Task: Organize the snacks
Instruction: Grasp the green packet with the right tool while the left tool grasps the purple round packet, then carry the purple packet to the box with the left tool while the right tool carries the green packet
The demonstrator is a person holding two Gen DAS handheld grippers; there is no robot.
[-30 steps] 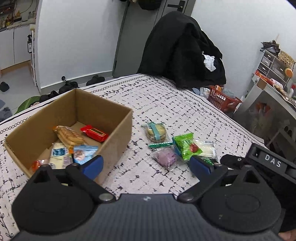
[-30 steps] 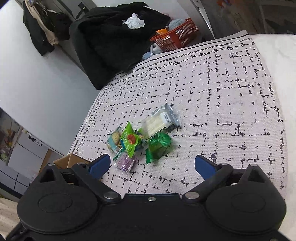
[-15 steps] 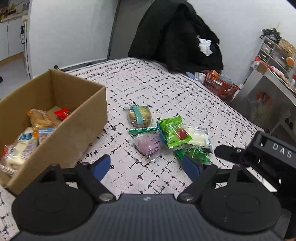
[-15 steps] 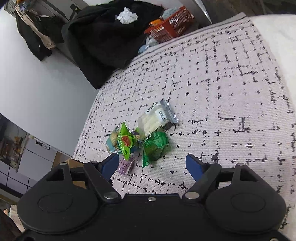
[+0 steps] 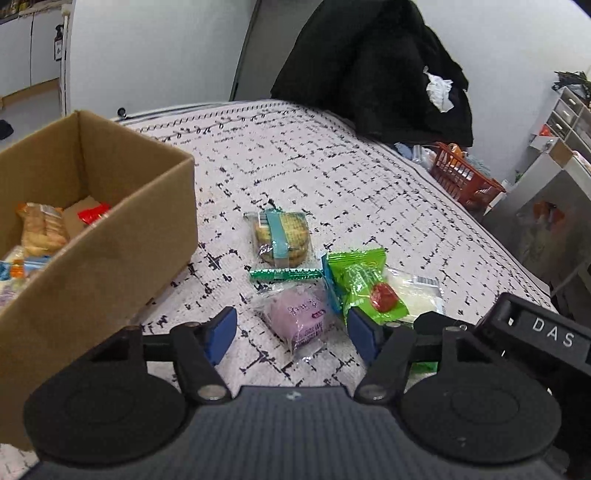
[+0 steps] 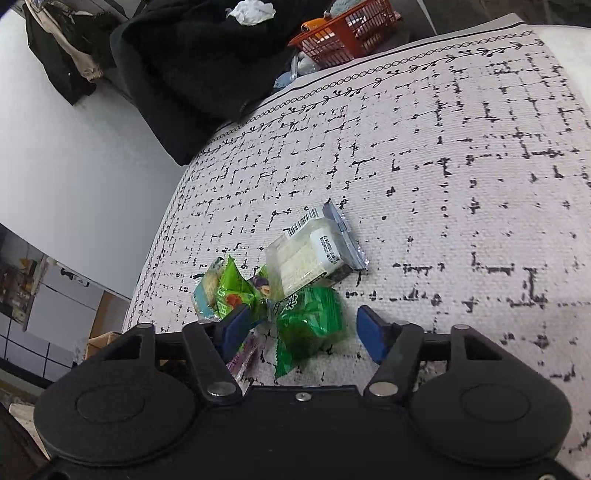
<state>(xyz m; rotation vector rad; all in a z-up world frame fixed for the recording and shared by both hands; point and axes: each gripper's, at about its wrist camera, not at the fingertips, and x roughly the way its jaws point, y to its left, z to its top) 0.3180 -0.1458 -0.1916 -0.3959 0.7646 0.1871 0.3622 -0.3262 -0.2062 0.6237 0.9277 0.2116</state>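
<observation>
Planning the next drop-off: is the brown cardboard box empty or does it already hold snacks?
Partly filled. The brown cardboard box is open-topped, with a biscuit packet and a red wrapper inside.

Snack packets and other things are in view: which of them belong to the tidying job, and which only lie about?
Job: cardboard box, cookie packet, purple packet, green packet, white packet.
Lying about: black coat, orange basket.

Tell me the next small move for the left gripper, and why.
Probably ease the left gripper down and close on the purple snack packet: its fingers are open either side of that packet, which lies loose on the cloth outside the cardboard box already holding snacks.
</observation>
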